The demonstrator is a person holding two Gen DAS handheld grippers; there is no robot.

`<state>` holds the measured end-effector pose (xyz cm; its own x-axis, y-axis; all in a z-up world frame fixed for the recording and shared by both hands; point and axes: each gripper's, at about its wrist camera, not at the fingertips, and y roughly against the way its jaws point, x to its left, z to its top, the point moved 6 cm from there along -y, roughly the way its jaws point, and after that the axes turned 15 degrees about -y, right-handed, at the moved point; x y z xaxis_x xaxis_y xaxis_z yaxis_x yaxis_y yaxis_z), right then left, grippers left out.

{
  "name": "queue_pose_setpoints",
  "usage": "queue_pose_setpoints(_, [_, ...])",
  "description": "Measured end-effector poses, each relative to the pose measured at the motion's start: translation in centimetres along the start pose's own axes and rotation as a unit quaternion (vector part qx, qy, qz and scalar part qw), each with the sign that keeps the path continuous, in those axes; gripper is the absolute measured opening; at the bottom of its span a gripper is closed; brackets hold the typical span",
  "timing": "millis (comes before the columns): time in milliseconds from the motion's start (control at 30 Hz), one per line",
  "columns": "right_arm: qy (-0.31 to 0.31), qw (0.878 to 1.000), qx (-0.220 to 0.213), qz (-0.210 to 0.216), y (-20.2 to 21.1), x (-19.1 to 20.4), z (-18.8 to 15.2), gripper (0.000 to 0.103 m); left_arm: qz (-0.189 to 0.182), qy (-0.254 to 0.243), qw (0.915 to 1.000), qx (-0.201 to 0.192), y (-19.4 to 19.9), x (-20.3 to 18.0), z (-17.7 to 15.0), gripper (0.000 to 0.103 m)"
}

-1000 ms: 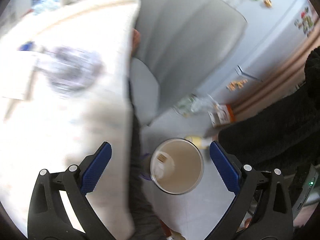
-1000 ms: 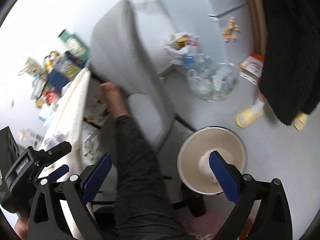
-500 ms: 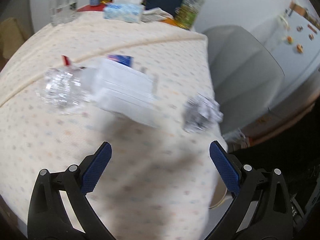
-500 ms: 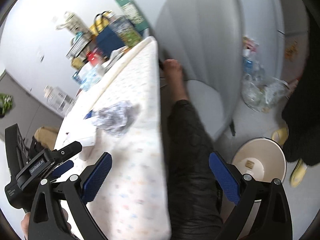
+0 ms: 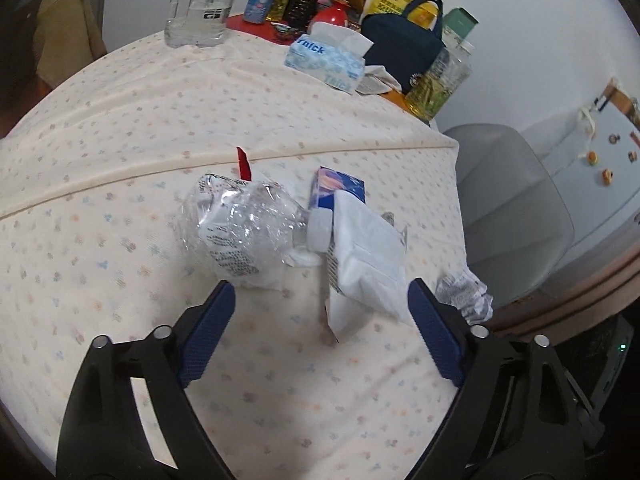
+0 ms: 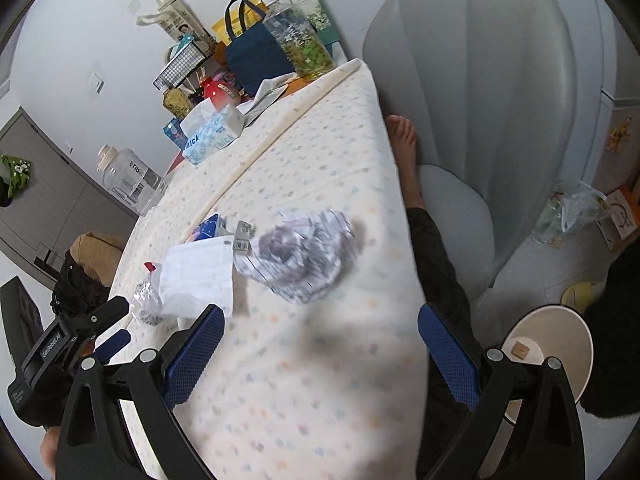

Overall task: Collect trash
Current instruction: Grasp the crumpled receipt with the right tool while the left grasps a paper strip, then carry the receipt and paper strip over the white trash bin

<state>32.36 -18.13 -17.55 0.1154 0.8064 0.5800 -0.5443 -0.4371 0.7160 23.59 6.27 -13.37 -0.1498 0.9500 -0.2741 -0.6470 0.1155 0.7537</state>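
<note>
Trash lies on the dotted white tablecloth (image 5: pixel 120 128). A crushed clear plastic bottle (image 5: pixel 240 228) with a white cap lies in the middle. A white paper packet (image 5: pixel 368 256) lies right of it, against a small blue carton (image 5: pixel 340 192). A crumpled printed paper ball (image 5: pixel 464 292) sits near the table's right edge; it also shows in the right wrist view (image 6: pixel 304 256). My left gripper (image 5: pixel 320 332) is open and empty, just short of the bottle and packet. My right gripper (image 6: pixel 320 356) is open and empty, just short of the paper ball. A cream waste bin (image 6: pixel 560 344) stands on the floor.
At the table's far side stand a water jug (image 5: pixel 202 4), a tissue box (image 5: pixel 328 60), a navy bag (image 5: pixel 404 44) and jars. A grey chair (image 6: pixel 480 120) stands beside the table. A person's leg and bare foot (image 6: pixel 404 136) rest between table and chair.
Both grippers swung up from the floor and bin to the tabletop. The left now faces the bottle and packet; the right faces the paper ball. Both stayed open.
</note>
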Motion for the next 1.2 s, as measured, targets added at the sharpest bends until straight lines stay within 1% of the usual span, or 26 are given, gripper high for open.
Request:
queue_pose_setpoints(33, [0.002,1.000,0.003,-0.002,-0.5,0.2,0.1,0.095,-0.004,0.002,1.0000,-0.001,-0.1,0.1,0.2,0.078])
queue_pose_setpoints(100, [0.003,1.000,0.009,-0.005,-1.6,0.5,0.3,0.095,-0.014,0.006,0.9999,-0.002,-0.2,0.1,0.5,0.073])
queue_pose_setpoints(200, [0.002,1.000,0.015,-0.009,-3.3,1.1,0.9,0.095,-0.039,0.012,0.9991,0.007,-1.2,-0.4,0.8,0.062])
queue_pose_setpoints(233, [0.001,1.000,0.016,-0.011,-3.8,1.2,1.1,0.095,-0.043,0.012,0.9989,0.011,-1.5,-0.6,0.7,0.060])
queue_pose_setpoints(333, [0.003,1.000,0.019,-0.016,-5.1,1.6,1.6,0.095,-0.051,0.017,0.9984,0.020,-2.9,-1.1,0.8,0.060])
queue_pose_setpoints(367, [0.006,1.000,0.020,-0.018,-5.5,1.7,1.7,0.093,-0.053,0.019,0.9982,0.022,-3.4,-1.3,0.9,0.060])
queue_pose_setpoints(400, [0.008,1.000,0.023,-0.019,-5.8,1.8,1.7,0.085,-0.051,0.018,0.9982,0.024,-4.0,-1.4,1.0,0.060])
queue_pose_setpoints(433, [0.011,0.999,0.031,-0.021,-6.3,1.9,1.7,0.080,-0.049,0.018,0.9983,0.026,-4.4,-1.4,1.1,0.057])
queue_pose_setpoints(467, [0.013,0.999,0.038,-0.022,-6.6,1.9,1.7,0.072,-0.047,0.017,0.9983,0.030,-4.9,-1.5,1.1,0.055])
queue_pose_setpoints(500, [0.014,0.999,0.041,-0.022,-6.9,2.0,1.6,0.062,-0.047,0.020,0.9981,0.035,-5.3,-1.4,1.1,0.049])
queue_pose_setpoints(533, [0.016,0.999,0.042,-0.021,-6.9,2.1,1.6,0.056,-0.050,0.023,0.9977,0.039,-5.6,-1.4,1.1,0.035])
queue_pose_setpoints(567, [0.018,0.999,0.045,-0.017,-7.0,2.3,1.5,0.043,-0.052,0.026,0.9973,0.044,-6.0,-1.3,1.0,0.028])
queue_pose_setpoints(600, [0.020,0.998,0.051,-0.010,-7.0,2.4,1.3,0.037,-0.054,0.029,0.9971,0.046,-6.1,-1.3,1.0,0.020])
queue_pose_setpoints(633, [0.022,0.998,0.051,-0.008,-6.9,2.6,1.2,0.033,-0.056,0.030,0.9971,0.043,-6.0,-1.4,1.0,0.017])
queue_pose_setpoints(700, [0.028,0.998,0.050,-0.004,-6.5,2.9,0.9,0.030,-0.052,0.022,0.9977,0.037,-5.4,-1.7,1.1,0.010])
queue_pose_setpoints(767, [0.030,0.998,0.050,-0.001,-6.2,3.2,0.8,0.028,-0.052,0.022,0.9979,0.032,-4.8,-1.8,1.2,0.009])
queue_pose_setpoints(1033, [0.039,0.997,0.057,-0.021,-4.0,4.0,-0.5,0.028,-0.031,0.014,0.9992,0.019,-1.8,-2.5,1.0,0.009])
queue_pose_setpoints(1200, [0.038,0.998,0.055,-0.021,-2.1,3.7,-0.9,0.028,-0.031,-0.002,0.9995,0.009,-0.1,-3.8,0.9,0.009])
